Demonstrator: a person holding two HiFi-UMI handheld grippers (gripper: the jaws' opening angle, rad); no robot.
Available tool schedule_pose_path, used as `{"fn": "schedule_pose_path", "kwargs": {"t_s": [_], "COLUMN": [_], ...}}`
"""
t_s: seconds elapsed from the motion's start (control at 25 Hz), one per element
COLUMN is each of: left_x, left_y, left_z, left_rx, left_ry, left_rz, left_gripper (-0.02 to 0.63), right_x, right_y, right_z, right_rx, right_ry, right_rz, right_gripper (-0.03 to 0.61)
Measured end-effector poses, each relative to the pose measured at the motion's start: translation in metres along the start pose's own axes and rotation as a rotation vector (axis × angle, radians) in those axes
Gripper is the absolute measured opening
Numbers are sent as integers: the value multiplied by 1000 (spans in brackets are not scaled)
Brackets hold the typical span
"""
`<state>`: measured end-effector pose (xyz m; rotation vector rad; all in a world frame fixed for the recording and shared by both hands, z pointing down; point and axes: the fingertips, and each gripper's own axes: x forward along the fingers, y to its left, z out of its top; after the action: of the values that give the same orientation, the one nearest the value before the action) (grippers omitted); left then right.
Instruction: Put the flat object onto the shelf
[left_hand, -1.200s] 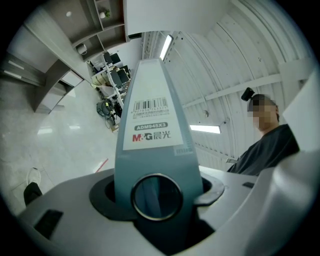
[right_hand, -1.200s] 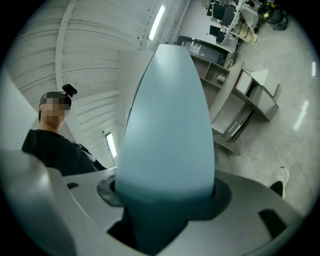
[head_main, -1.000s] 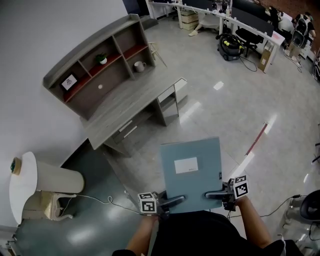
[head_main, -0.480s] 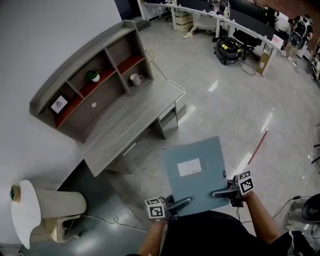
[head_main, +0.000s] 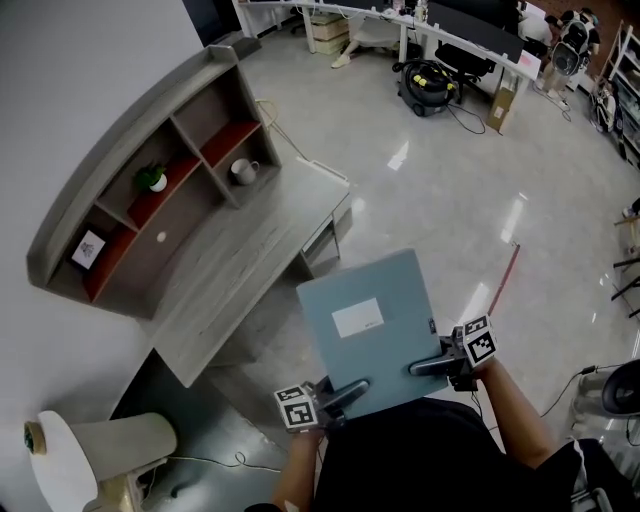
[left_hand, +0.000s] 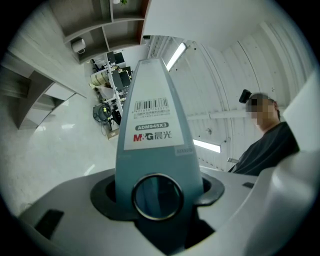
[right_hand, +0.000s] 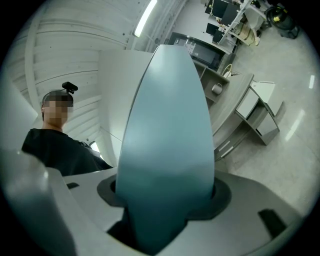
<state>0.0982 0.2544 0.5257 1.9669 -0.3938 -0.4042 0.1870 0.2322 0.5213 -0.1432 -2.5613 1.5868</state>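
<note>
Shift: shelf (head_main: 200, 115) sits farther left than a second ago.
Grip: left gripper (head_main: 345, 391) and right gripper (head_main: 428, 367) each clamp the blue folder (head_main: 365, 325) at its near edge.

Shelf (head_main: 160, 120) with plant (head_main: 152, 178), mug (head_main: 241, 171)

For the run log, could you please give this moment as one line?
phase: carry | left claw: shut on folder | right claw: shut on folder | shelf: ahead left, folder not on it
</note>
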Motion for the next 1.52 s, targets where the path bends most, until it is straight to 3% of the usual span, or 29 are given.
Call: {"fn": "schedule_pose_path", "kwargs": {"t_s": [0.32, 0.92, 1.2, 1.52], "left_x": [-13, -36, -33, -8], "left_y": [16, 35, 63, 107], "left_z": [34, 51, 97, 172], "left_rx": [7, -6, -13, -28], "left_ry": [-7, -117, -217, -375], "left_rz": [-25, 70, 146, 222], "left_gripper": [284, 284, 284, 284], "right_x": [24, 55, 71, 81], "right_y": [-11, -36, -71, -124], "right_z": [29, 47, 100, 191], "right_rx": [-17, 12, 32, 45], "right_ry": [3, 111, 211, 380], "right_rz": [-26, 64, 133, 202], "right_gripper": [276, 276, 276, 276]}}
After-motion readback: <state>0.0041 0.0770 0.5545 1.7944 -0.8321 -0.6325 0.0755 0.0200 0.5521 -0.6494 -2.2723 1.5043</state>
